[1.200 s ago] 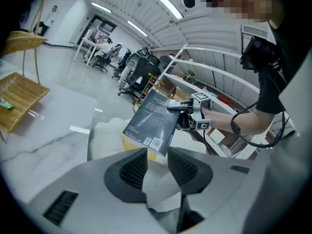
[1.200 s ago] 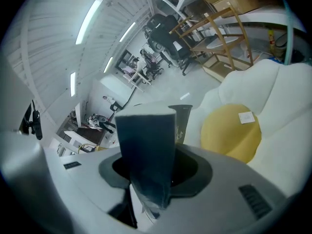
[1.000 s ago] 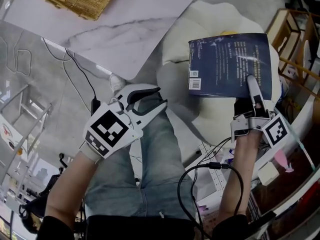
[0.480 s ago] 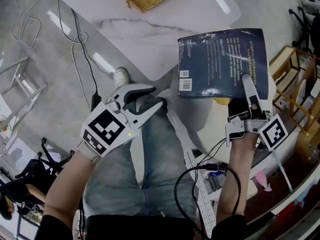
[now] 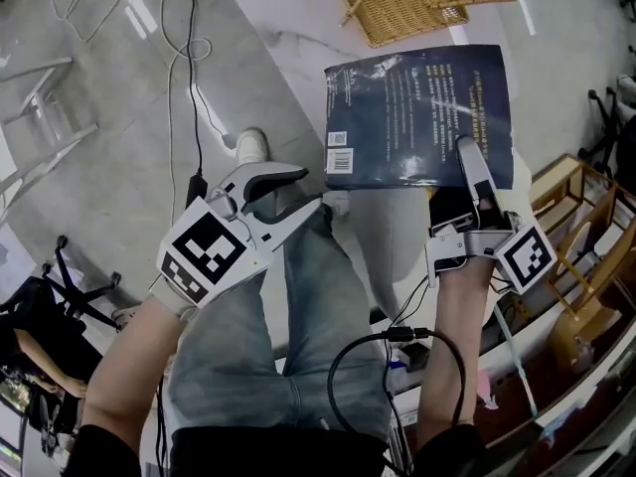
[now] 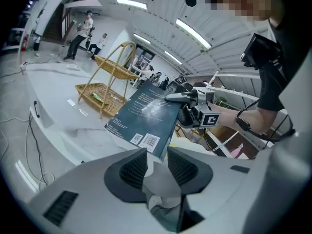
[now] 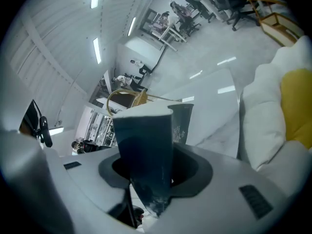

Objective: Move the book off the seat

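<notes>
Head view shows the book [image 5: 417, 112] already clear of the seat [image 5: 397, 232]: it hangs in the air in front of us, its back cover facing up, with its far edge over the white marble table [image 5: 288, 18] and its near edge above the pale cushion. The right gripper [image 5: 465, 152] is clenched on the book's near edge, and the right gripper view confirms the dark cover wedged between its jaws. The left gripper [image 5: 310, 189] hovers over our knee with its jaws a little apart and grasping nothing; in the left gripper view only background shows through the narrow gap between its pads.

We judge the lift as done and the placing as left. The book rests on no surface yet, so we need to carry it on to the table and let go there. The wicker basket [image 5: 397, 13] sits on the table just beyond the book, which leaves bare marble beside it for a landing.

Counting what we see: 1 book, 2 grippers, 1 seat with a pale cushion, 1 marble table, and 1 wicker basket stand, whose 2 tiers show in the left gripper view.
</notes>
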